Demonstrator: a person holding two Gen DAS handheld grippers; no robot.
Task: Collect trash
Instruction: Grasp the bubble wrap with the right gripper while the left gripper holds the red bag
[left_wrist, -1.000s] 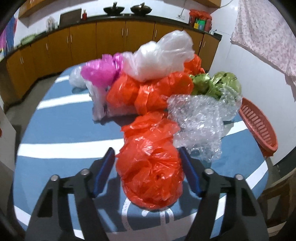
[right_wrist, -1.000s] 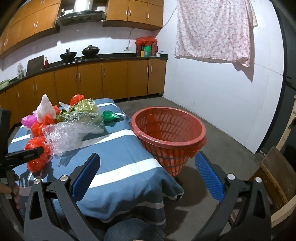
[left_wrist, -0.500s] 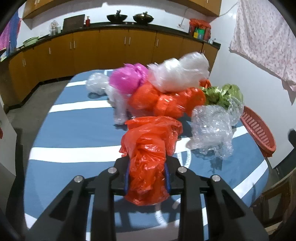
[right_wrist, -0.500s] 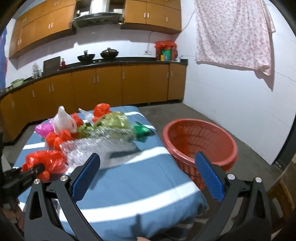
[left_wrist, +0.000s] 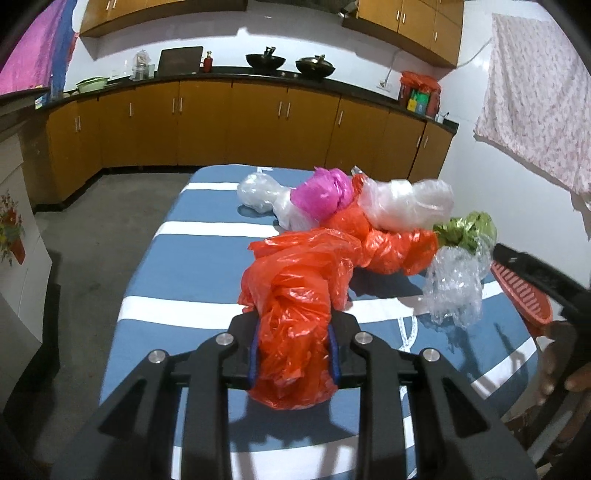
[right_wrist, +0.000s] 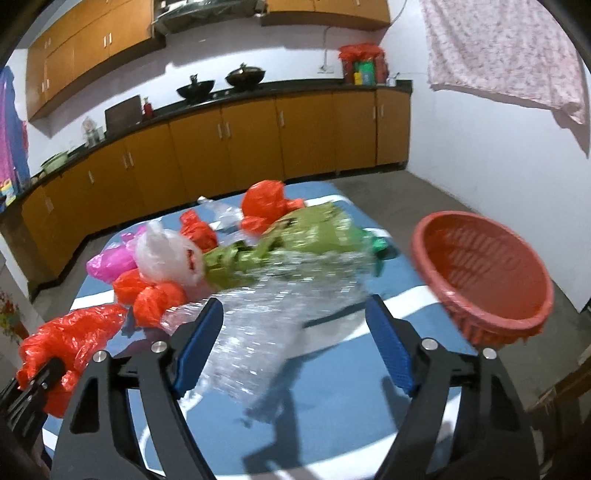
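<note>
Left wrist view: left gripper clamped tight on an orange plastic bag above the striped table, pile of bags uncollected behind; right gripper closing around clear bubble wrap, pads not yet pressing; red basket seemingly empty, collection barely begun.

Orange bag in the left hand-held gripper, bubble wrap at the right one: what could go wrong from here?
1. The left hand-held gripper pinches only part of the orange bag; its loose front could catch the pile of bags.
2. The right hand-held gripper is closing around the bubble wrap, which touches the green wrapper and may drag it.
3. The red basket sits past the table edge, so drops may miss.
</note>
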